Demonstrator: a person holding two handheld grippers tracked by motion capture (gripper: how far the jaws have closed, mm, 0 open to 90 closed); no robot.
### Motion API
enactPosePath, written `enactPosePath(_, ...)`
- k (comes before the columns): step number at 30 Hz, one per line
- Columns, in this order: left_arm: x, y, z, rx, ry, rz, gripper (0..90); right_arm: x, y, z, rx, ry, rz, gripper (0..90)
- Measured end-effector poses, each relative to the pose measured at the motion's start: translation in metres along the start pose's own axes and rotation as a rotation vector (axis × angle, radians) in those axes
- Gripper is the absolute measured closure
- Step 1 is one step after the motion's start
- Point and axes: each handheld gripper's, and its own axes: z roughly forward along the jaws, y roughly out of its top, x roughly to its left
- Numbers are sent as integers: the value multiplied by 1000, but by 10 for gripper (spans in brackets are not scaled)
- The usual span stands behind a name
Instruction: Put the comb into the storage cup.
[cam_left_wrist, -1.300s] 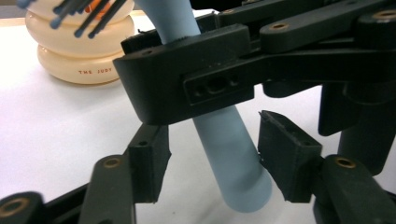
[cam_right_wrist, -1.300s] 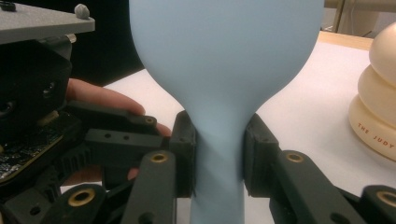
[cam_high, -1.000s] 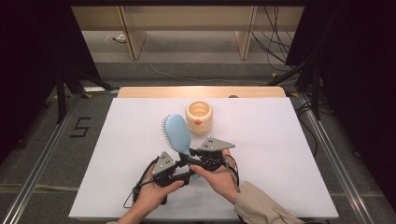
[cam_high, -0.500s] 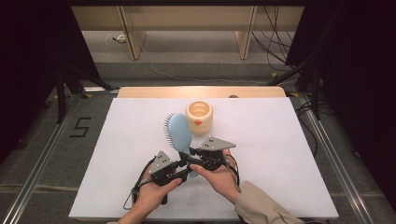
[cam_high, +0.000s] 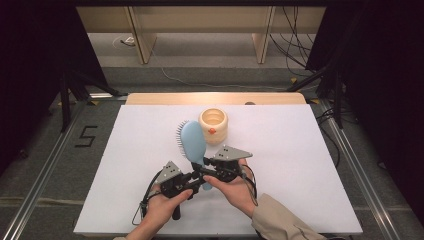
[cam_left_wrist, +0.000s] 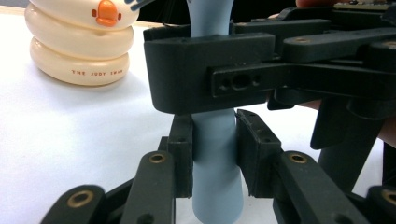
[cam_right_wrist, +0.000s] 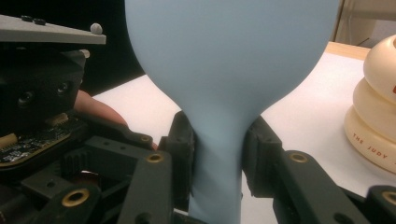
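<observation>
Item: pale blue plastic paddle hairbrush (cam_high: 192, 142), lying mid-table beside a cream ringed cup (cam_high: 213, 125); I am judging it light, rigid, smooth. I am clamping its narrow handle with left gripper (cam_left_wrist: 215, 156) and right gripper (cam_right_wrist: 217, 156), the best hold

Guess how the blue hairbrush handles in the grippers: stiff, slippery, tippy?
Probably stiff: the blue hairbrush keeps its shape with the left gripper and right gripper both around its handle. Likely slippery, since the handle looks smooth and rounded. The broad head beyond the narrow handle may swing if one grip loosens.
</observation>
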Motion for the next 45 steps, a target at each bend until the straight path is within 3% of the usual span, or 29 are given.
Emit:
enactPosePath(19,1,0,0,-14,-54,-93,683,-1,3,-1,5,-9,1,581)
enactPosePath(37,3,0,-1,-21,-65,-102,683,-4,10,-4,19,14,16,453)
enactPosePath(45,3,1,-1,-22,-68,-104,683,-4,11,-5,22,-1,15,331)
